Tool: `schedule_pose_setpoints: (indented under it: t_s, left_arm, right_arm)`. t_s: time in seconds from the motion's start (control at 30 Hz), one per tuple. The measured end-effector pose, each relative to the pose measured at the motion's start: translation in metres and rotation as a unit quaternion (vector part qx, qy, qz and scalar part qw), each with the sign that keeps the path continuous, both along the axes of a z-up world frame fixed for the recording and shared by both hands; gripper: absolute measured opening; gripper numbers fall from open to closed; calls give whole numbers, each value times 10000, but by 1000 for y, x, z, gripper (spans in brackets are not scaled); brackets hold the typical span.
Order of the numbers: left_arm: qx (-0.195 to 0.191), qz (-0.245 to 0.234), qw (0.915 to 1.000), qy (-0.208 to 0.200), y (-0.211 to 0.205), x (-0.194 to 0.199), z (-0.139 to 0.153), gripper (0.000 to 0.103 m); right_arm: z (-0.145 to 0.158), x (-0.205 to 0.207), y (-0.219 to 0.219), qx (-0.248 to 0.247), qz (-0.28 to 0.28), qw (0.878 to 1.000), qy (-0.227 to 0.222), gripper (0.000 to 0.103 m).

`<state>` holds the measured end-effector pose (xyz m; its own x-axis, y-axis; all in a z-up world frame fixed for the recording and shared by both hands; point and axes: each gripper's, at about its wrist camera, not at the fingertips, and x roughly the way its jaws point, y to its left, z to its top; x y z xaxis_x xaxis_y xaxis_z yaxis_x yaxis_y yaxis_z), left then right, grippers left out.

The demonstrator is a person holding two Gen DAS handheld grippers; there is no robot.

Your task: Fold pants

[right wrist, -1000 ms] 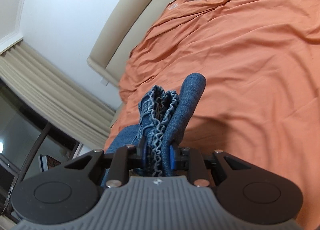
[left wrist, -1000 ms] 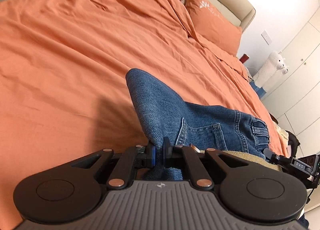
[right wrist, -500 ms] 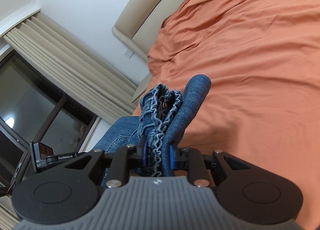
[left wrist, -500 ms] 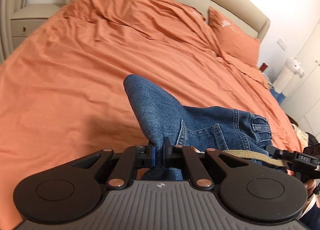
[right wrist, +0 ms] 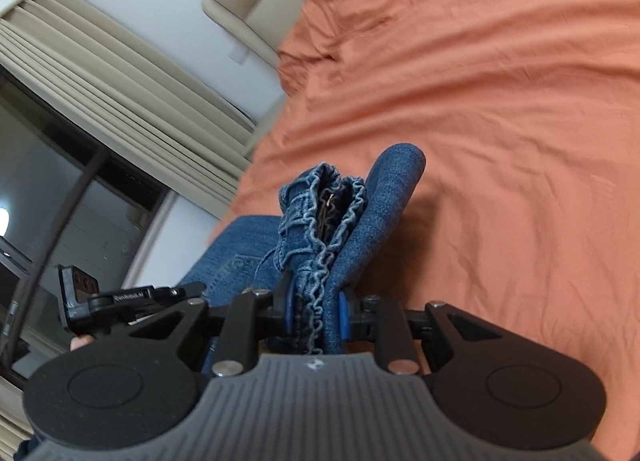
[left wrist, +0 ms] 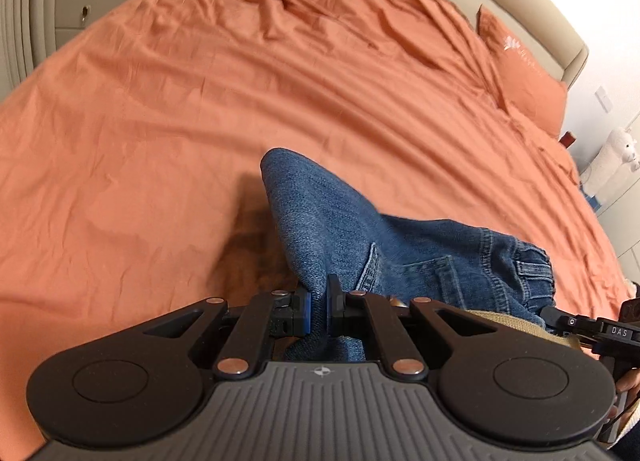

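We are gripping the pants [left wrist: 400, 245] with both claws. Low in the centre of the left wrist view, our left claw [left wrist: 319, 305] is pinching a folded denim edge between its blue pads [left wrist: 306, 307]. From there a rounded fold is rising toward the middle of the frame, while the rest of the denim is stretching to the lower right, so the long axis is running left to right, with a back pocket and the belt-looped waistband at the right end. In the right wrist view our right claw [right wrist: 313, 311] is clamping the bunched, gathered waistband low in the centre, beside another rounded fold pointing up and slightly right. The pants are hanging over the orange bed [left wrist: 200, 101]. A pillow [left wrist: 520, 73] is lying at the upper right.
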<state>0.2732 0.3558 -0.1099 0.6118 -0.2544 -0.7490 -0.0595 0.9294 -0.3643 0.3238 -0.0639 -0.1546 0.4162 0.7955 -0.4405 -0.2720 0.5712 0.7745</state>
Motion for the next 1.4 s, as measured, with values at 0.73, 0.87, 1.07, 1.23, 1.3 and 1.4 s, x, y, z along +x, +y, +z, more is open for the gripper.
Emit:
schedule_pose_setpoints:
  t_s: [0.73, 0.87, 1.07, 1.23, 1.3, 1.4]
  left_arm:
    - [1270, 275, 9906, 428, 31, -46, -1, 20]
    - [1391, 136, 9900, 193, 23, -78, 24, 20]
    - [1591, -212, 9870, -38, -17, -107, 26, 20]
    - [1558, -265, 9870, 309, -25, -113, -9, 19]
    - [1594, -243, 9861, 404, -25, -116, -19, 19]
    - [1562, -220, 9859, 567, -24, -116, -26, 19]
  right_arm:
    - [-15, -16, -3, -1477, -220, 9887, -141, 38]
    - [13, -39, 1, -2110, -290, 9741, -758, 37]
    - [39, -80, 33, -2664, 89, 9489, -1687, 34]
    - [25, -97, 50, -3055, 356, 9335, -1845, 30]
    - [14, -96, 50, -3097, 367, 9334, -1776, 30]
    - [0, -89, 51, -3310, 338, 9285, -1648, 33]
